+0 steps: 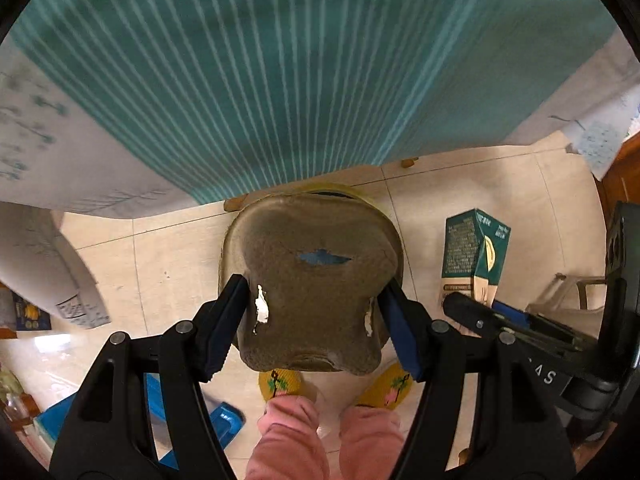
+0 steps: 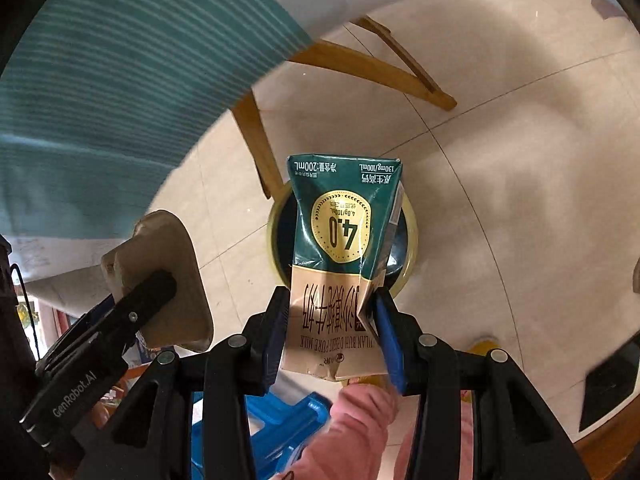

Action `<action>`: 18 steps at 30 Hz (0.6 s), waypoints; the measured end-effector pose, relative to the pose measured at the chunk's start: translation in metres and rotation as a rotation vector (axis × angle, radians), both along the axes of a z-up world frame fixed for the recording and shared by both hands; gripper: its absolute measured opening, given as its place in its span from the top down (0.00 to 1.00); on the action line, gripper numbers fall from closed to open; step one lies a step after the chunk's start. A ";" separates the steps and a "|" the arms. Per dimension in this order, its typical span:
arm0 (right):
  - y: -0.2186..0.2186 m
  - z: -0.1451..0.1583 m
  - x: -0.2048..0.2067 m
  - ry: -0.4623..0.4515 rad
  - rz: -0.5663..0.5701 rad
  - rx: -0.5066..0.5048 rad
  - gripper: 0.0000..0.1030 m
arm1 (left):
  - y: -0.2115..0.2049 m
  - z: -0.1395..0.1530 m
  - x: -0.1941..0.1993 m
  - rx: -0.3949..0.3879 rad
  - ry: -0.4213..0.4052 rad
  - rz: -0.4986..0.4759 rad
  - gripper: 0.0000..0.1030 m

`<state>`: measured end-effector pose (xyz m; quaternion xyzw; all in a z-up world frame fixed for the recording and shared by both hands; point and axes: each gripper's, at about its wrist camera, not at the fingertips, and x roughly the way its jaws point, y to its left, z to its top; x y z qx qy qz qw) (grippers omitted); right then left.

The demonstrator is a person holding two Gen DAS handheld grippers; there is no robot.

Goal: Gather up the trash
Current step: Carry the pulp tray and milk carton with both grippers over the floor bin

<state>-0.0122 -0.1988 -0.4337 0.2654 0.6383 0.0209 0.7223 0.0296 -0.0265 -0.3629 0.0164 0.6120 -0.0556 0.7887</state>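
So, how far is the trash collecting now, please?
Both pieces are picked up but not yet dropped. The left gripper clamps a torn brown pulp tray; the right gripper clamps a green milk carton. Both hang above the yellow-rimmed bin on the tiled floor. Left to do: release them into the bin. Whether the bin already holds anything I cannot tell.

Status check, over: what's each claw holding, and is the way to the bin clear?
Left gripper shut on brown pulp tray. Right gripper shut on milk carton. Both above yellow-rimmed bin on floor. Nothing seen blocking its mouth.
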 end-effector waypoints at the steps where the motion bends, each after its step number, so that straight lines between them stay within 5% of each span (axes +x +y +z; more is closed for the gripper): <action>1: -0.004 -0.006 0.001 0.001 0.000 -0.002 0.59 | 0.000 -0.006 0.002 -0.001 0.000 0.003 0.38; 7: -0.009 -0.031 0.008 -0.001 -0.003 -0.015 0.59 | 0.002 -0.036 0.014 0.005 0.004 0.004 0.38; 18: -0.005 -0.030 0.003 0.000 0.022 -0.036 0.59 | -0.002 -0.062 0.021 -0.007 0.007 -0.006 0.37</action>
